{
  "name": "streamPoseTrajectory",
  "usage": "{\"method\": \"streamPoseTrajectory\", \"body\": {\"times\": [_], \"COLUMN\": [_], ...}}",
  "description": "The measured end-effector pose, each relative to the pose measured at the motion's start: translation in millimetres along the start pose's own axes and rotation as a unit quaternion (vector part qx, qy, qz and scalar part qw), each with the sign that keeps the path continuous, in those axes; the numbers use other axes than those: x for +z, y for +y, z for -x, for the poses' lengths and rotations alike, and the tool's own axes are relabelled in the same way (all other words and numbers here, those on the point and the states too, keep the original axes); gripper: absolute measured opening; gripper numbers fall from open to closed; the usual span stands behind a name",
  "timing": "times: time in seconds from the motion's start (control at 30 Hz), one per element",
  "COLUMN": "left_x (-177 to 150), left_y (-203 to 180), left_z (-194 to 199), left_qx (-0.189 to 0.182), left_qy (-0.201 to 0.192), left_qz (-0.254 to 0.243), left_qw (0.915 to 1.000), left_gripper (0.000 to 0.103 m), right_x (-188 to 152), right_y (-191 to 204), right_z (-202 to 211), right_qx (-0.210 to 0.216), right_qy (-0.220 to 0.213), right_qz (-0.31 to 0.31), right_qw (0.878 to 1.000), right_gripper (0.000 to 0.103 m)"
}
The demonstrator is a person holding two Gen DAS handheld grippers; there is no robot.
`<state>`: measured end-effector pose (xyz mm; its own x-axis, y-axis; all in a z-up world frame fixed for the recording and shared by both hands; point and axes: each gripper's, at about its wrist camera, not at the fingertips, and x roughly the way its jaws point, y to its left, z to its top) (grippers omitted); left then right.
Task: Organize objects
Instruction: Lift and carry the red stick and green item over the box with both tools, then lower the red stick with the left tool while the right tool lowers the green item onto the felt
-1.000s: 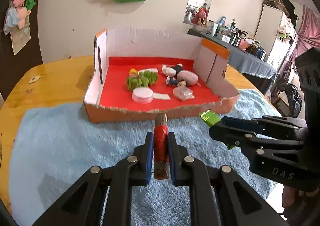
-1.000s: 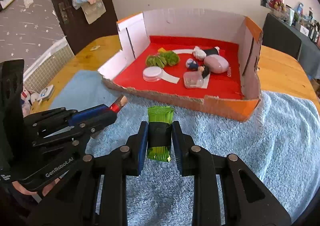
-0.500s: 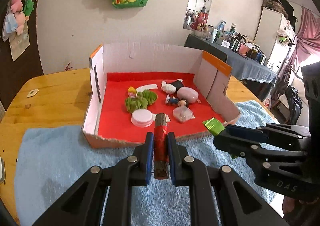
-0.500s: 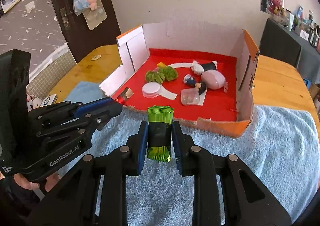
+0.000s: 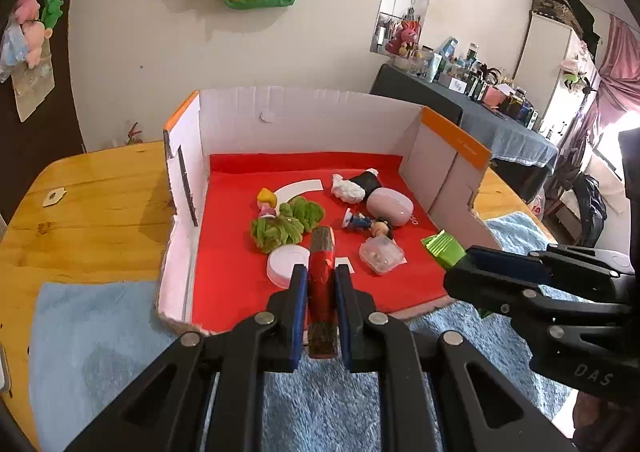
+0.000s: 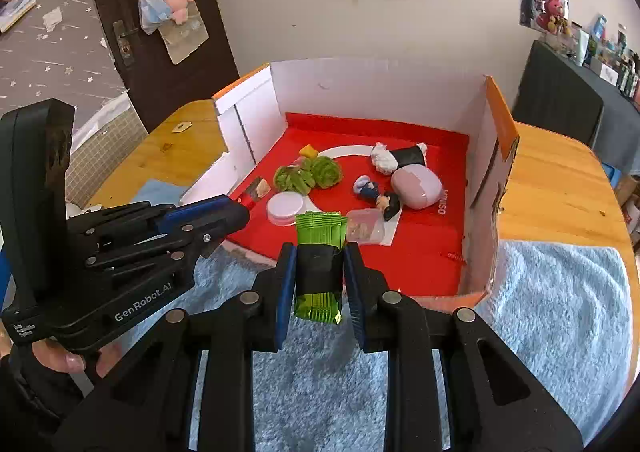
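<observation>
red felt lines the floor of the open cardboard box [image 5: 304, 120], which sits on the wooden tabletop [image 5: 100, 212] toward its far edge, its cut-down front wall meeting the blue towel [image 6: 560, 312] spread over the near part. that low front is probably why both loads are being brought in from the near side: nothing needs lifting over the taller white walls. the left gripper [image 5: 321, 288] is clamped on a red-wrapped stick [image 5: 321, 272], gripped across its middle so both ends stick out beyond the pads, and its far tip hangs over the box's front edge, just above the white round lid [image 5: 286, 266]. the right gripper [image 6: 320, 272] is clamped on a green snack packet [image 6: 320, 228], squeezed at its dark centre band, the crimped top leaning out over the front wall near the clear plastic case [image 6: 366, 230]. holding each thing at its middle likely keeps it from swinging on the way in. already lying inside, around the middle of the red floor, are green leafy pieces [image 5: 286, 224], a pink case [image 5: 390, 206], a small figure [image 5: 366, 224] and a black-and-white toy [image 5: 356, 186]. the front right corner of the box looks the barest, so, as i judge it, the packet could go there, and the stick along the left wall.
</observation>
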<state>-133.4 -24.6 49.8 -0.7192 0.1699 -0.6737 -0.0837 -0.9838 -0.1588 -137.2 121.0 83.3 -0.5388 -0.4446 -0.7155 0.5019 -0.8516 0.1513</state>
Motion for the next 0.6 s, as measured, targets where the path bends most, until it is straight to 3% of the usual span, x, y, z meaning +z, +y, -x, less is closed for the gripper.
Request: {"method": "streamPoseTrajectory", "body": {"times": [0.3,0.6], "left_x": [10.2,14.9], "left_y": [-1.6,-14.3], "left_z": [-24.9,-53.5], "left_qx": [-0.013,-0.028], "left_qy": [0.017,0.041], "left_qz": [-0.001,-0.009], "left_qw": [0.9998,0.9987], "left_gripper": [0.014,0.014], "right_x": [10.6,13.1], "right_y": [-14.7,-36.1], "right_z": [-15.5,-37.4], "right_qx": [-0.008,-0.046], "right_qy": [0.009,0.031], "right_qz": [-0.009,-0.018], "right_qw": [1.0,0.998], "right_gripper": [0.023,0.023]}}
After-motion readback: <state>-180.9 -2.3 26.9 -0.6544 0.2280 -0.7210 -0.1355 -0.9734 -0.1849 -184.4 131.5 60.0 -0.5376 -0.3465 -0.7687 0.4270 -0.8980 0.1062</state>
